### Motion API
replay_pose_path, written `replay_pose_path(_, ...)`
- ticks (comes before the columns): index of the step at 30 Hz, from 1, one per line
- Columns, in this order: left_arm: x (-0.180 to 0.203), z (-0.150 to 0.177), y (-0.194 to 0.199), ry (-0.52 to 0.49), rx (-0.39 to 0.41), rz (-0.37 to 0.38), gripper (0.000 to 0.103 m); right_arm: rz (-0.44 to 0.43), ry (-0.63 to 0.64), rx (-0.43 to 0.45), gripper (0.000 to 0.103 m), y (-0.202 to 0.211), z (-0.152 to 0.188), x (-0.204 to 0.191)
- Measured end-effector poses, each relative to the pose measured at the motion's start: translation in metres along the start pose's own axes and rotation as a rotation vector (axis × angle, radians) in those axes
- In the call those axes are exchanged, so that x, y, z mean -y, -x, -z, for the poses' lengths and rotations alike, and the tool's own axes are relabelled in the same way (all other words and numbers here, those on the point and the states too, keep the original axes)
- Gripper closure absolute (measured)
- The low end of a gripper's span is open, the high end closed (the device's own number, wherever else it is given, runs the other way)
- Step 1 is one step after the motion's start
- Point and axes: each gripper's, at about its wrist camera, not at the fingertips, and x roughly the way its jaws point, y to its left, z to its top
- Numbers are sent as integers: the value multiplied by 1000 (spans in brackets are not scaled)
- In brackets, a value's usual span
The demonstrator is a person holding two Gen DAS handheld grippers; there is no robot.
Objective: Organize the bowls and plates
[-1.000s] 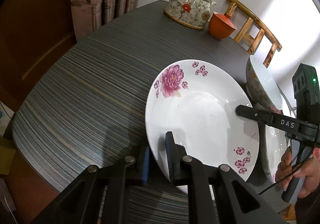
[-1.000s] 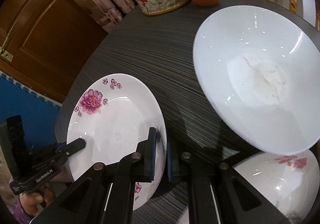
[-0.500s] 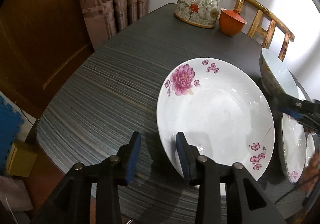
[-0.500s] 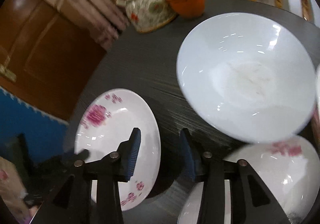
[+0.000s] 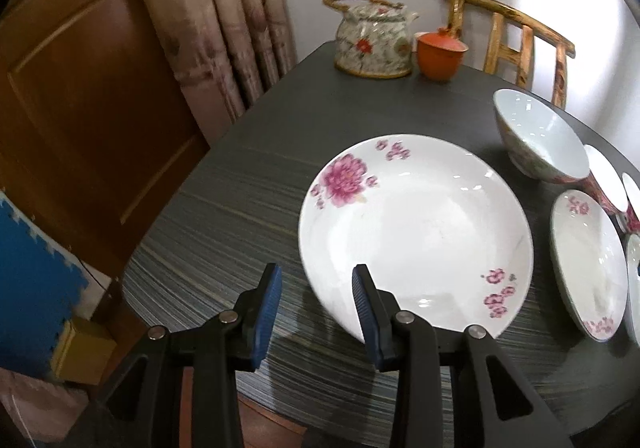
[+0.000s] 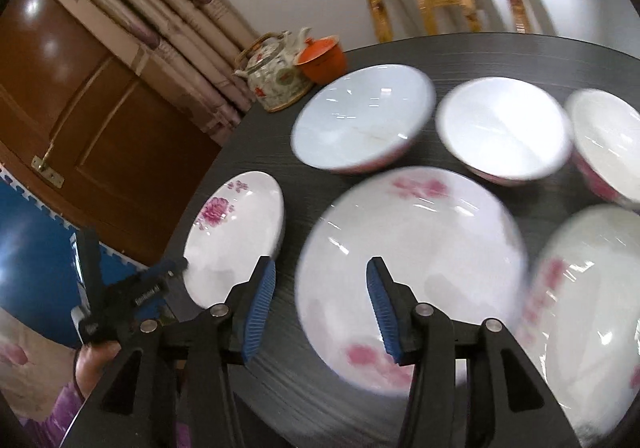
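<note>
Left gripper [image 5: 316, 302]: jaws part-way apart, nothing between the pads; they have just been opening. It hangs over the near left edge of the table [image 5: 240, 184], its right pad over the rim of the flowered plate [image 5: 416, 232] without pressing on it.
Right gripper [image 6: 320, 306]: jaws part-way apart and empty, just been opening. It hovers above the near left rim of the middle plate [image 6: 412, 280]; the view is blurred.
Flowered plate: lies flat at the table's left end, apart from the other dishes, large pink bloom at its far left, small blossoms near right.
Middle plate: flat on the table, right of the flowered plate, a strip of bare table between them.
Third plate [image 6: 588, 312]: at the right, just beside the middle plate.
Big bowl [image 6: 362, 124]: upright behind the plates, pale inside.
Small bowls [image 6: 502, 132]: two, in a row right of the big bowl.
Teapot [image 5: 372, 40]: far corner, orange cup [image 5: 440, 56] touching or just beside it.
Chair [image 5: 516, 36]: behind the table's far edge.
Hand [image 6: 94, 362]: grips the left gripper's handle, lower left of the right wrist view.
</note>
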Motion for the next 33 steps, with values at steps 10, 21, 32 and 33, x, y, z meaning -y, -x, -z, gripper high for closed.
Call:
replay_pose_path(10,54,-2,20,-103,-26,208,64,34,-82,61,56,49,32,48)
replay_pose_path(21,104,6,10,-108,-198,543,64,-17,-119,61,56,49,44,59)
replay_pose_path(32,135,7,-16,-25,-323,590,64,-10,-50,34,56,40,1,74)
replay_pose_path(33,137,7,-16,-22,-324,587,63,-5,-39,29,57,38,-5,76)
